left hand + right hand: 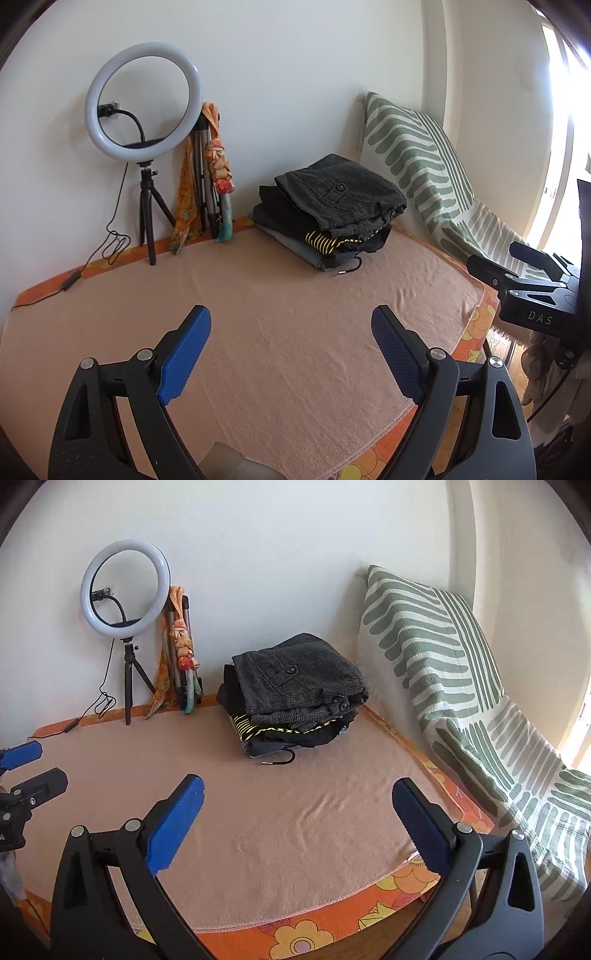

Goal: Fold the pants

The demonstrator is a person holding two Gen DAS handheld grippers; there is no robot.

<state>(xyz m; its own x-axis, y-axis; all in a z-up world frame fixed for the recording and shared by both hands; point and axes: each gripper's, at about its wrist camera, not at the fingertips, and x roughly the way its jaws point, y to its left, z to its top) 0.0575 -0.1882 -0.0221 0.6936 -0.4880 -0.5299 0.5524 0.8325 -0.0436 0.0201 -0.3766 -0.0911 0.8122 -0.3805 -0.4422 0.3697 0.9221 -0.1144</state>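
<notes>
A stack of folded clothes [332, 218] sits at the back of the table, with dark grey folded pants [340, 192] on top; the stack also shows in the right wrist view [295, 698]. My left gripper [291, 321] is open and empty, above the peach towel [277, 332] at the table's front. My right gripper [299, 794] is open and empty, also over the towel [277, 812], well short of the stack. The right gripper's body shows at the right edge of the left wrist view [535, 291]. The left gripper's blue fingertip [22, 755] shows at the left edge of the right wrist view.
A ring light on a small tripod [144, 103] and a folded tripod with orange scarves [210, 173] stand at the back left against the wall. A green-striped cushion [443, 657] leans at the right. An orange floral cloth [303, 934] edges the table. A cable [88, 266] runs along the back left.
</notes>
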